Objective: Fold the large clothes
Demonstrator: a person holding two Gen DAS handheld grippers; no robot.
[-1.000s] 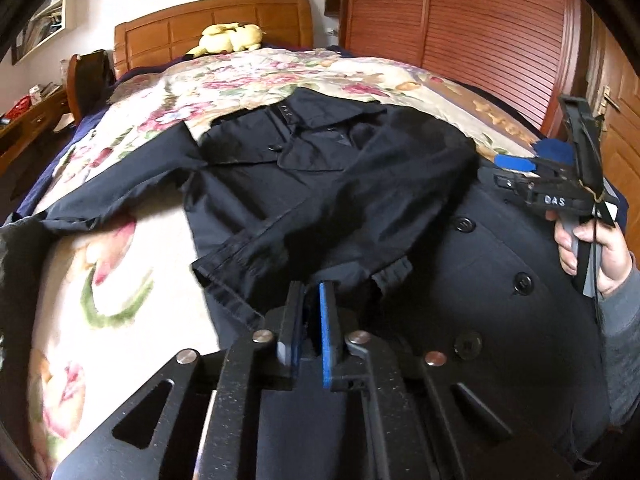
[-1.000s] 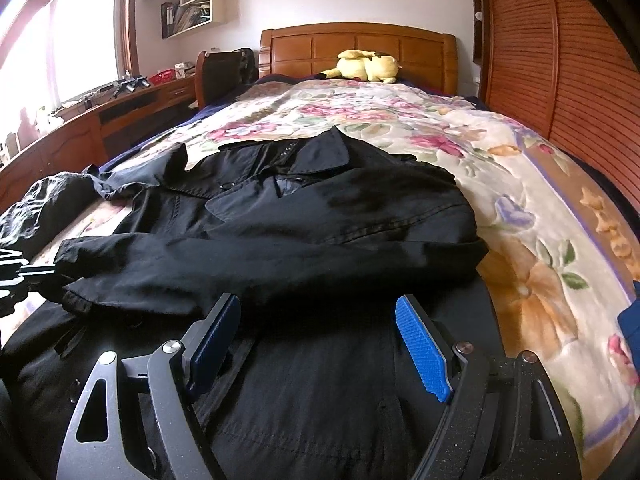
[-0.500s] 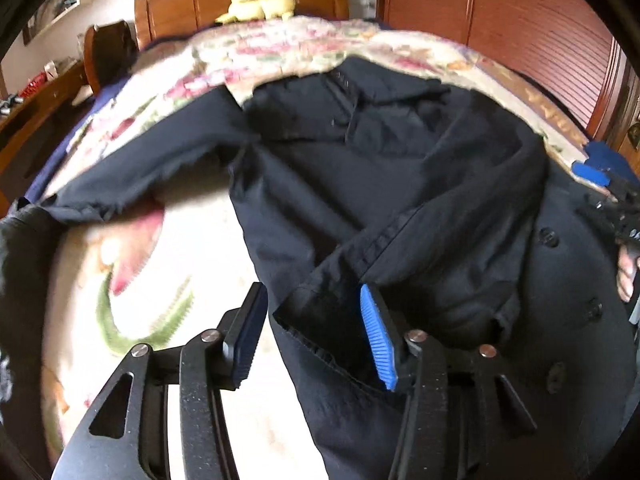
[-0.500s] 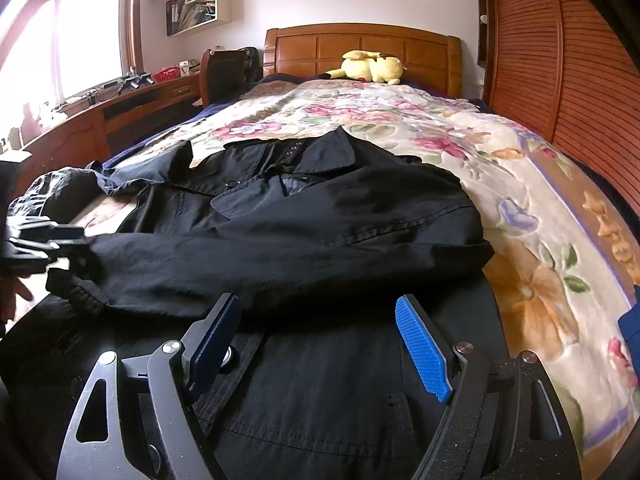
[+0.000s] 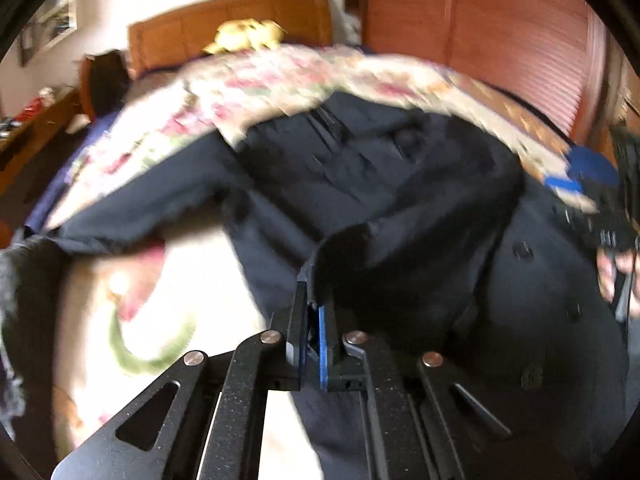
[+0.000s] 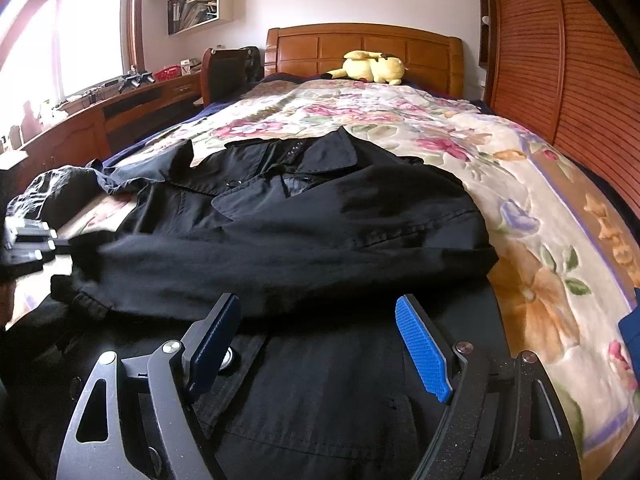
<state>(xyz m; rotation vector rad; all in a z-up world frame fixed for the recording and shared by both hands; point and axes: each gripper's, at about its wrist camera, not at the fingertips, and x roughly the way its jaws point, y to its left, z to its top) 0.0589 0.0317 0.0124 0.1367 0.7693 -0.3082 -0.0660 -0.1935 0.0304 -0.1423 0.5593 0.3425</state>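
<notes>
My left gripper opened over the folded sleeve cuff of the black coat, and its jaws have just been closing (now pinching the cuff's edge); the coat's sleeve has lifted slightly.

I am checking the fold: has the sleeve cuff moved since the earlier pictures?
Yes. The sleeve cuff, pinched in the left gripper, has shifted left, away from the coat body toward the window side in the right wrist view.

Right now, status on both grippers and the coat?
Left gripper just closed, pinching the sleeve cuff. Right gripper open, hovering over the black coat. Sleeve folded across the chest. Nothing obstructing.
</notes>
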